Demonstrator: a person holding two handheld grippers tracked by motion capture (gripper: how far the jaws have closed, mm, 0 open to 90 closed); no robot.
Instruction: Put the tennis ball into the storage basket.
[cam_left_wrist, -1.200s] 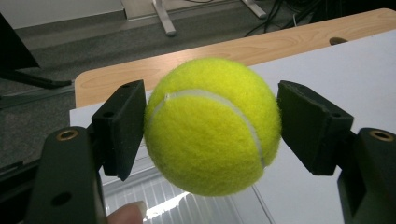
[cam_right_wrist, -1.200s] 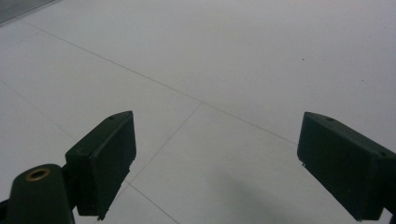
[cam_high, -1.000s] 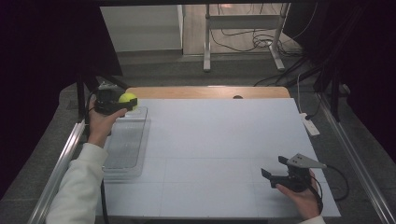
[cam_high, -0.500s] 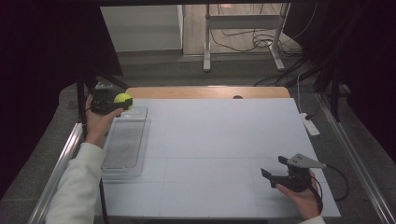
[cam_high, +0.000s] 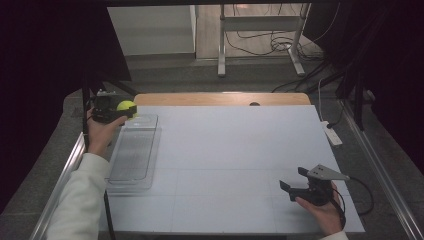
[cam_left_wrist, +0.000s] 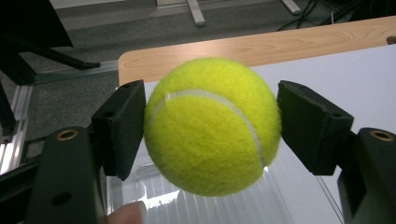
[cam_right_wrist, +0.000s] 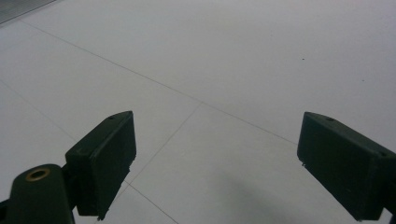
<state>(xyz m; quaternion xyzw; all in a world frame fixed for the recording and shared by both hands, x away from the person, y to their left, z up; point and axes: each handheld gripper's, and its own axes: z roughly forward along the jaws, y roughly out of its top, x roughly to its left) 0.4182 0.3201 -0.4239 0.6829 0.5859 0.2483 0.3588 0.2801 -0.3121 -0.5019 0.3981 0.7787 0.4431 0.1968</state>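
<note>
l jaws (cam_left_wrist: 212, 126) pinching the tennis ball (cam_left_wrist: 212, 126) – pads flat on both its sides, ball's white seam curving across the front, nothing under it touching. in the l gripper view the ball hangs above the far end of the clear plastic tray (cam_left_wrist: 224, 205); a fingertip (cam_left_wrist: 126, 214) of my l hand shows at the bottom edge. high view: l gripper (cam_high: 125, 109) w/ ball (cam_high: 126, 106) held at the far-left corner of the white counter (cam_high: 235, 150), just past the tray's far rim, jaws pointing toward the counter's middle. l hand (cam_high: 102, 132) wrapped round the gripper body, white sleeve (cam_high: 80, 200) running along the counter's left edge.

tray (cam_high: 132, 155): see-through, ribbed floor, long side running away from me, lying flat along the left part of counter. nothing in it that i can make out.

r gripper (cam_high: 292, 187): low over the near-right part of counter, in my r hand (cam_high: 322, 207), grey three-cornered plate on top, cable trailing off to the right. r jaws (cam_right_wrist: 215, 163) spread wide, nothing betw. them – bare white counter sheet w/ thin seam lines below. r gripper well apart from ball + tray.

far edge of counter: strip of bare wood (cam_high: 220, 98). white power strip (cam_high: 332, 135) at right edge.
</note>
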